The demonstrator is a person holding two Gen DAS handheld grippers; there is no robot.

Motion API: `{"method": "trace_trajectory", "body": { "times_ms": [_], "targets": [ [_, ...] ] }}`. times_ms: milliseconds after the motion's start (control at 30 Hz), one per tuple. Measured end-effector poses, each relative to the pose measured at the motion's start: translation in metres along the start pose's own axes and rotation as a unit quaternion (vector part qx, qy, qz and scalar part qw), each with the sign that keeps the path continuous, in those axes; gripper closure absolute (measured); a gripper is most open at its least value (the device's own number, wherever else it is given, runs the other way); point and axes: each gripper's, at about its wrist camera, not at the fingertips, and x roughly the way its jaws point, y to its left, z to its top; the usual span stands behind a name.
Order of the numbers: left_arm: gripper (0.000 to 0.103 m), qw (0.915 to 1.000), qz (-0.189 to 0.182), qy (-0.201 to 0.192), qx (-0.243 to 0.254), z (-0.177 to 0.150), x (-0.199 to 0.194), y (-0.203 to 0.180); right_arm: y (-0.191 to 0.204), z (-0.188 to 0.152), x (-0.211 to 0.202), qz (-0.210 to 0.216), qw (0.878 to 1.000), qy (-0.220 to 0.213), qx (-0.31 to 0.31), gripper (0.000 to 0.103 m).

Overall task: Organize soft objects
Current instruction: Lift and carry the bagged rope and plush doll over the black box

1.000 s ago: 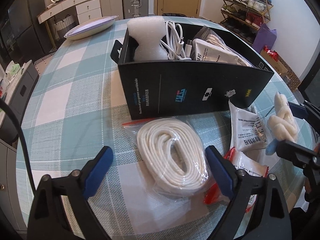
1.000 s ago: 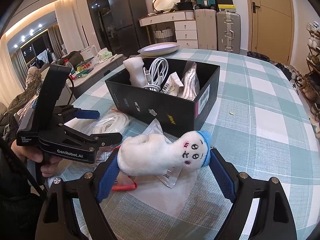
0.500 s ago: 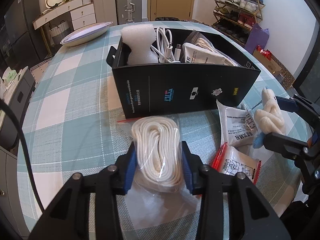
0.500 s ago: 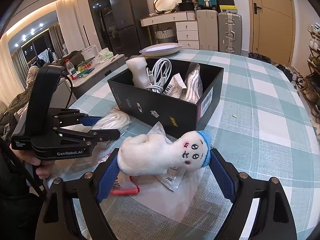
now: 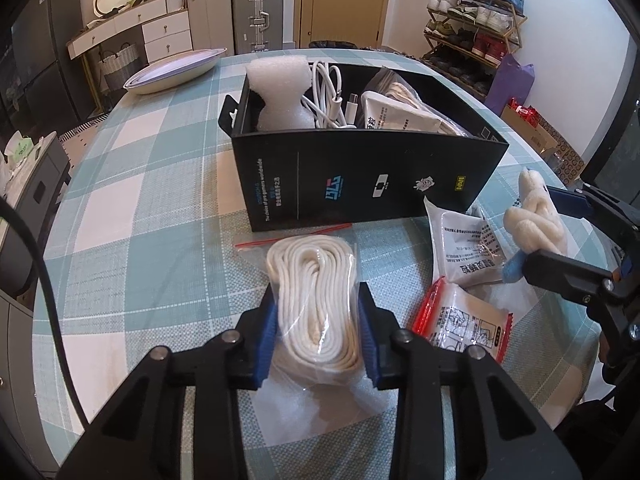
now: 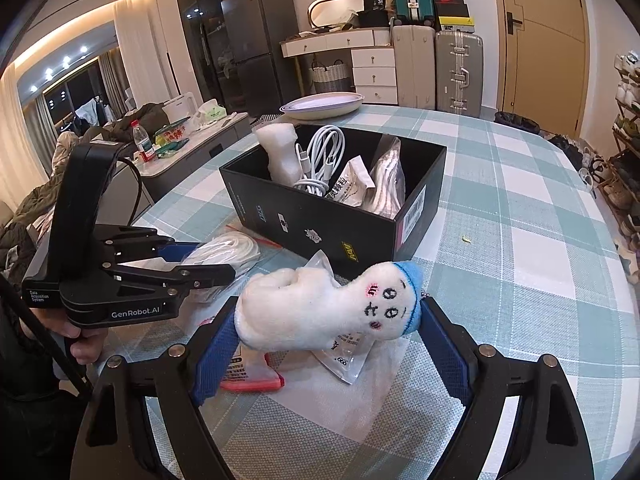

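A coil of white rope in a clear bag [image 5: 314,292] lies on the checked tablecloth in front of a black box [image 5: 360,184]. My left gripper [image 5: 318,336] is shut on it, blue pads squeezing both sides of the coil. The right wrist view shows that gripper [image 6: 208,264] at the left, closed on the rope bag [image 6: 228,250]. My right gripper [image 6: 328,344] holds a white plush toy [image 6: 320,308] with a blue cap crosswise between its pads, above the table. The black box [image 6: 332,216] holds white foam, a white cable and sachets.
White sachets [image 5: 464,248] and a red-edged packet [image 5: 460,316] lie on the table right of the rope. A shallow dish [image 5: 172,72] sits at the far table edge. Suitcases, drawers and a shoe rack stand beyond. A hand [image 6: 76,344] grips the left tool.
My left gripper closed from wide open onto the bagged rope coil, pinching it narrower. The right gripper stayed put with the plush toy.
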Motion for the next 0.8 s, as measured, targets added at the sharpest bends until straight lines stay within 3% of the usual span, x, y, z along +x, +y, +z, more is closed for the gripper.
{"method": "trace_trajectory", "body": {
  "times_ms": [800],
  "targets": [
    [0.069,0.9994,-0.006,-0.030,-0.015,-0.009,-0.019,0.012,0.009,0.004,-0.009,-0.013,1.000,-0.015,-0.005,0.016]
  ]
}}
